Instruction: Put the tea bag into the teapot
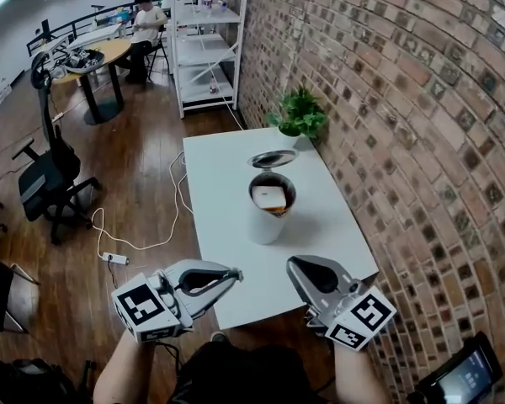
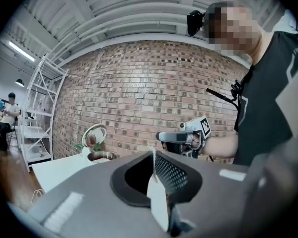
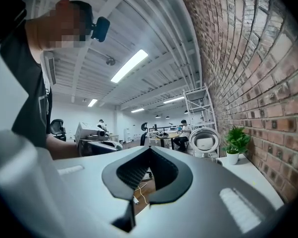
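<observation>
A white teapot (image 1: 265,217) stands open at the middle of the white table (image 1: 215,167), its round metal lid (image 1: 272,159) raised behind it. Something pale and orange (image 1: 272,198) lies inside the pot. My left gripper (image 1: 236,273) hovers at the table's near edge, well short of the pot. In the left gripper view its jaws (image 2: 153,152) are shut on a thin white tea bag (image 2: 158,197) with its string running up; the head view does not show the bag. My right gripper (image 1: 296,264) hovers at the near right, shut (image 3: 149,149) and empty.
A potted green plant (image 1: 299,114) sits at the table's far edge against the brick wall (image 1: 387,99). A white shelf rack (image 1: 206,32), office chairs (image 1: 50,175) and floor cables (image 1: 139,242) lie to the left. A person sits at a far round table.
</observation>
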`<state>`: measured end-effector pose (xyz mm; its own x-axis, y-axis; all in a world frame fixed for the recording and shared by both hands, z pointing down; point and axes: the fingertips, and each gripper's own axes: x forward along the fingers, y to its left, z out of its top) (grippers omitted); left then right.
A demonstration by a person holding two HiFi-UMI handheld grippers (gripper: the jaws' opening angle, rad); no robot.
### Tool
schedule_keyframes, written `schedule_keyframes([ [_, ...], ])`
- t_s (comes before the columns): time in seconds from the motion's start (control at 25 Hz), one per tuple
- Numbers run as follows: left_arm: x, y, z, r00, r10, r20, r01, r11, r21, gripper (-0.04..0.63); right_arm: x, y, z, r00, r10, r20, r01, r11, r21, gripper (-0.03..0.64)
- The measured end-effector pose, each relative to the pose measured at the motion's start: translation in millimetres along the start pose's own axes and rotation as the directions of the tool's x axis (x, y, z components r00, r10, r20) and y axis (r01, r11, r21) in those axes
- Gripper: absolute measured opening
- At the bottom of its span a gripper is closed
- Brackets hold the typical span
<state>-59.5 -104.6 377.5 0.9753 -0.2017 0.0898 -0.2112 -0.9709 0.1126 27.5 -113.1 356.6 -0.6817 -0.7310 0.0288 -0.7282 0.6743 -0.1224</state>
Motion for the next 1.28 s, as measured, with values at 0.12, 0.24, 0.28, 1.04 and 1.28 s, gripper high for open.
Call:
schedule_keyframes([
  [0.12, 13, 13, 6, 1.000, -0.014, 0.014, 0.014, 1.000, 0.005, 0.015, 9, -15, 2, 1.000, -0.007, -0.011, 0.007, 1.000, 0.005, 0.002],
  [0.24, 29, 25, 6, 1.000, -0.015, 0.003, 0.015, 1.000, -0.017, 0.015, 14, -34, 3, 1.000, -0.011, -0.014, 0.011, 1.000, 0.011, 0.002],
  [0.28, 35, 31, 6, 1.000, -0.011, 0.000, 0.011, 1.000, -0.023, 0.015, 15, -42, 3, 1.000, -0.012, -0.017, 0.012, 1.000, 0.015, 0.002],
  [1.04, 124, 150, 21, 0.962, 0.272, -0.014, -0.272, 0.959, -0.081, 0.015, 66, -176, 8, 0.994, 0.088, -0.071, -0.085, 0.995, 0.055, 0.002],
  [1.28, 138, 184, 5, 0.940, 0.338, -0.048, -0.341, 0.935, -0.102, 0.015, 82, -195, 1, 0.990, 0.116, -0.085, -0.110, 0.991, 0.082, 0.002],
])
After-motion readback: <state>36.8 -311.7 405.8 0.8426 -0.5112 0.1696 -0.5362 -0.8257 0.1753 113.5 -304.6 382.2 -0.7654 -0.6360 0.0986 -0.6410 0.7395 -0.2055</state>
